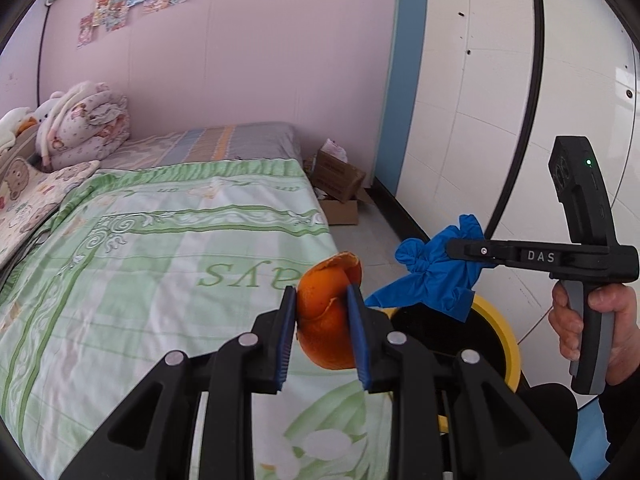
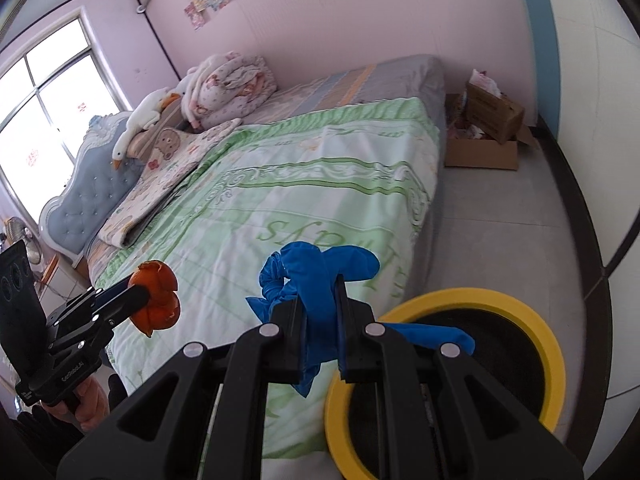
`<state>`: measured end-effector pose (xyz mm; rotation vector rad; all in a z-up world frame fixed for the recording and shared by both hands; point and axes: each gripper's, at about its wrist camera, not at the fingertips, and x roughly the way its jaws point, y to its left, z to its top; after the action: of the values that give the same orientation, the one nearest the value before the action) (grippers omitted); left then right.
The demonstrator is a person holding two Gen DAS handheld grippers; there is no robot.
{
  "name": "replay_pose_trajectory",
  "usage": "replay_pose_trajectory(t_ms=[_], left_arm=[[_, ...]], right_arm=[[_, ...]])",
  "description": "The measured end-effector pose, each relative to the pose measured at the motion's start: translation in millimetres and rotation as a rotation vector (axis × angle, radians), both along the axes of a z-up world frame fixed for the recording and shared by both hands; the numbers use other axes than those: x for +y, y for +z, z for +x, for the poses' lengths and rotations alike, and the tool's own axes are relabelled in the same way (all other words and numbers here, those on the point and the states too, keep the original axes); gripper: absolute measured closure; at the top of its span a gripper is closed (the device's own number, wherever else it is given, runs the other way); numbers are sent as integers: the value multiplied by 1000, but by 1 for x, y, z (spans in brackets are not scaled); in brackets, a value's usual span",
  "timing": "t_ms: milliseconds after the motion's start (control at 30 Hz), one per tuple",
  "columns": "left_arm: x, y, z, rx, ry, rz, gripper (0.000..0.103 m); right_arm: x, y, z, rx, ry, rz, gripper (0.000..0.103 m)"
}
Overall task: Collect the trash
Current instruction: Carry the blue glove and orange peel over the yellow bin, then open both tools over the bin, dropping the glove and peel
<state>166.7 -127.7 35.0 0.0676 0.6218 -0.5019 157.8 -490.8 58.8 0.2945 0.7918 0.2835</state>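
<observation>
Orange peel (image 1: 326, 320) sits clamped between the blue pads of the left gripper (image 1: 322, 332), held in the air over the bed's (image 1: 160, 260) near right edge. The right gripper (image 2: 322, 320) is pinched on a crumpled blue glove (image 2: 316, 284), lifted above the yellow-rimmed bin (image 2: 552, 344), part of the glove hanging over the bin's dark opening. The bin stands on the grey floor (image 2: 500, 240), just beside the bed's side edge. Past it, the floor strip between bed and white wall (image 1: 480, 100) runs open up to a cardboard box (image 2: 484, 152) at the far corner. The two grippers are near each other but apart.
</observation>
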Motion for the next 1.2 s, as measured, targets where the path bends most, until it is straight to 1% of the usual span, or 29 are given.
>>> replay_pose_trajectory(t_ms=[200,333,600,833,867,900,933,967,1033,1200], left_arm=[[-37,-11,2,13,-49,24,79],[-62,-25,8,50,-71,24,78],[-109,-57,15,136,-138,20,77],[-129,-70,18,163,-151,30,74],[-129,-70,18,163,-149,28,70],[-130,-69,18,162,-147,27,68],[-129,-69,18,159,-143,22,61],[-128,-67,17,156,-140,18,54],[-127,-65,17,146,-134,12,50],[-120,-62,18,142,-116,8,50]], right_arm=[[-40,-16,-11,8,-83,-20,92],[-62,-27,-16,12,-132,-42,92],[-89,-46,-20,32,-197,-61,91],[-102,-53,-24,42,-231,-56,90],[-103,-53,-26,43,-238,-57,89],[-104,-53,-27,45,-243,-56,86],[-105,-53,-27,47,-248,-49,83],[-107,-53,-28,49,-259,-45,82],[-113,-53,-29,49,-273,-35,76],[-120,-52,-36,48,-302,-20,75]])
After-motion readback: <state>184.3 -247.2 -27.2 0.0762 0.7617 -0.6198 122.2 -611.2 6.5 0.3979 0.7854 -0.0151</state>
